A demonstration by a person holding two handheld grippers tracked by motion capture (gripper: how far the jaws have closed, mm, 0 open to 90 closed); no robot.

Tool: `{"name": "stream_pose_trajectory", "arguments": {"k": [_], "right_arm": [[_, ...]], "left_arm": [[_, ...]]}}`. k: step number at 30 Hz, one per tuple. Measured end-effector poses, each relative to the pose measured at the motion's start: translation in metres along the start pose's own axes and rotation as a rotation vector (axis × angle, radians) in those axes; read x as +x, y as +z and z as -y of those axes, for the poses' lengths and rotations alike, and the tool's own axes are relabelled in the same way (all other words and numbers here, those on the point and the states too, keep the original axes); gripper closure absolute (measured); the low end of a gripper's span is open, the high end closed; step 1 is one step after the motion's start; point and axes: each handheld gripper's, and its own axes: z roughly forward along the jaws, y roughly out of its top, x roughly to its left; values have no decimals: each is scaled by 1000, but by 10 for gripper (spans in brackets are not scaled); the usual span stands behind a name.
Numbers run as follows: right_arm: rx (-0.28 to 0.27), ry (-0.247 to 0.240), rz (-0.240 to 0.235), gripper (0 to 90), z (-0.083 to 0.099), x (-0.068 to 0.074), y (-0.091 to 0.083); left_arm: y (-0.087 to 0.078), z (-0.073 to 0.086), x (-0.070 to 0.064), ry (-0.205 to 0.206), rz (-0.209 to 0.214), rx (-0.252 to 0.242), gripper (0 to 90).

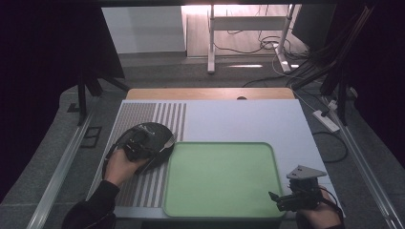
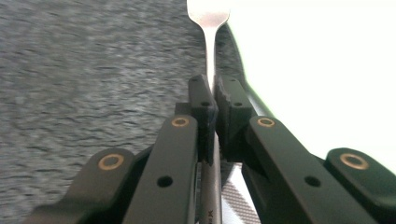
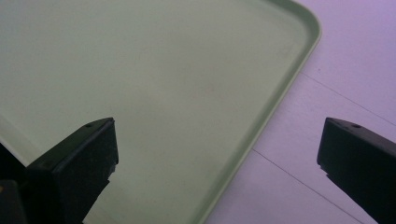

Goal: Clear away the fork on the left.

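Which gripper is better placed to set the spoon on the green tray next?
Left. The left gripper is shut on the spoon beside the green tray; the right gripper hangs open at its near right corner.

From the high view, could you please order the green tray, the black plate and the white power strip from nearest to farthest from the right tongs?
1. Green tray, just left of the right tongs.
2. White power strip, on the floor beyond them, right.
3. Black plate, far left.
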Motion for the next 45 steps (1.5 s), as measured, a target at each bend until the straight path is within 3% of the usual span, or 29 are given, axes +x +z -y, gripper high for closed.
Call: {"name": "stream_pose_trajectory", "arguments": {"k": [13, 24, 35, 40, 45], "right_arm": [[4, -8, 1, 0, 0, 1, 0], [9, -18, -1, 0, -1, 1, 1], [13, -26, 0, 0, -1, 2, 1], [14, -30, -1, 0, -1, 2, 2], [15, -32, -1, 0, -1, 3, 2]], "left_arm": [[22, -12, -45, 51, 63, 31, 846], [42, -25, -81, 94, 72, 51, 845], [57, -24, -90, 93, 62, 75, 843], [61, -25, -91, 104, 77, 80, 829], [55, -30, -96, 151, 52, 19, 767]]}}
